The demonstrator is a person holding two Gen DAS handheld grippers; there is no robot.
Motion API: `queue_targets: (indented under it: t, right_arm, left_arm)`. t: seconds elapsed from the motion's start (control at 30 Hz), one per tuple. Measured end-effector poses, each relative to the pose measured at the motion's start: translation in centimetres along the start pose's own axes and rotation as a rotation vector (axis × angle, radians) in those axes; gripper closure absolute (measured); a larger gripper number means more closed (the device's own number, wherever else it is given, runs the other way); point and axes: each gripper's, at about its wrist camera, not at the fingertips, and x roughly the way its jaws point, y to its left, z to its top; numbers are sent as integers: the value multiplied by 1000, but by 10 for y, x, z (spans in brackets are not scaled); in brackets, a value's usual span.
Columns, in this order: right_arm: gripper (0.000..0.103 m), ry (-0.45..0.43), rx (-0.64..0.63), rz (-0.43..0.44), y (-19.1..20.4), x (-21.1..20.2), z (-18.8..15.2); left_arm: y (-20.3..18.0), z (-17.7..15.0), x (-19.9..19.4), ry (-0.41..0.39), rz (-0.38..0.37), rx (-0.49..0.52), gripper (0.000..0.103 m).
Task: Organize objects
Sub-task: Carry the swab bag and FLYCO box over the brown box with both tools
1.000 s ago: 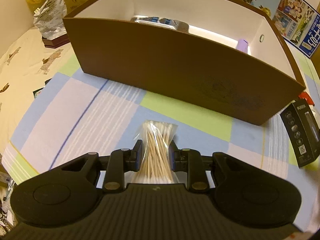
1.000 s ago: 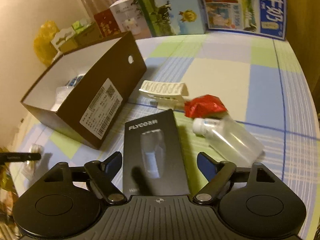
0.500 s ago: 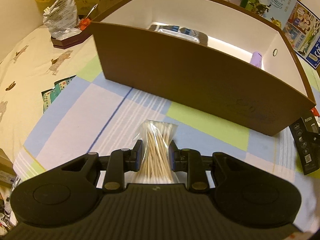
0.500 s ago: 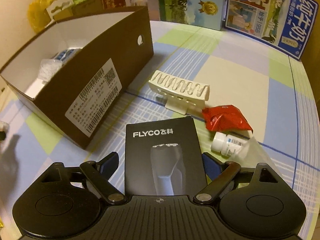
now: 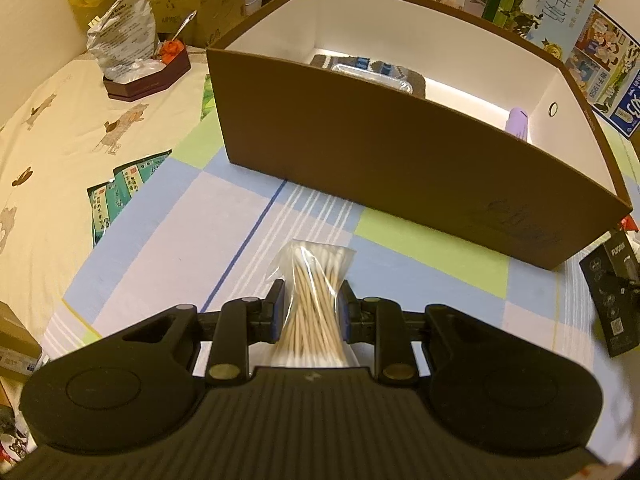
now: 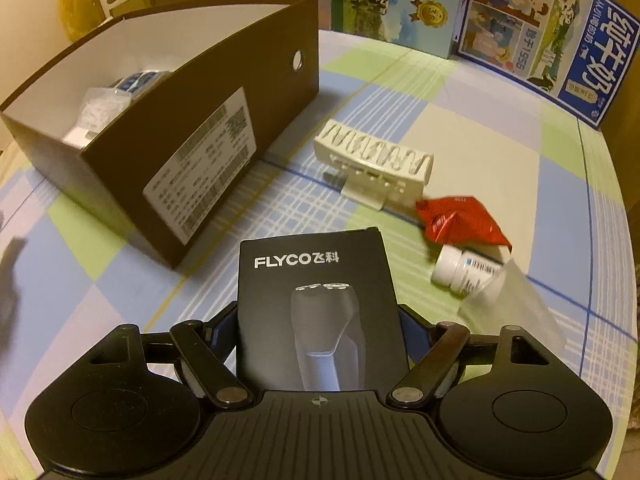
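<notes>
Checked pastel cloth [image 6: 480, 128] covers table; milk cartons [image 6: 560, 40] stand along far edge.

- Brown cardboard box [image 5: 400, 152], open top, white inside; holds foil-wrapped pack [image 5: 372, 76] and lilac tube [image 5: 520, 124].
- Left gripper [image 5: 311, 312]: pinching clear bag of cotton swabs [image 5: 314, 280] at its waist, held above cloth, short of box's near wall.
- Right gripper [image 6: 320, 336]: jaws have just been closing, black shaver box [image 6: 316, 304] between them; pads at its sides, contact cannot be told.
- Loose on cloth right of the brown box: cream plastic rack [image 6: 376, 164], red foil packet [image 6: 460, 220], white pill bottle [image 6: 464, 268].
</notes>
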Motion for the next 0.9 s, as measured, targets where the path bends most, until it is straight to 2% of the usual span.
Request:
queue_targets:
  t: [0.3, 0.53, 0.7, 0.9]
  right_arm:
    - [26, 15, 28, -11, 10, -13, -13]
    - [26, -21, 97, 16, 12, -40, -15]
    - [26, -80, 153, 63, 14, -74, -5]
    - [26, -199, 154, 125, 35, -115, 25]
  left_arm:
    - [9, 3, -5, -14, -20, 16, 81]
    - [13, 7, -15, -30, -48, 36, 81]
    - [12, 18, -32, -70, -79, 66, 81]
    - [8, 38, -52, -127, -125, 102, 81]
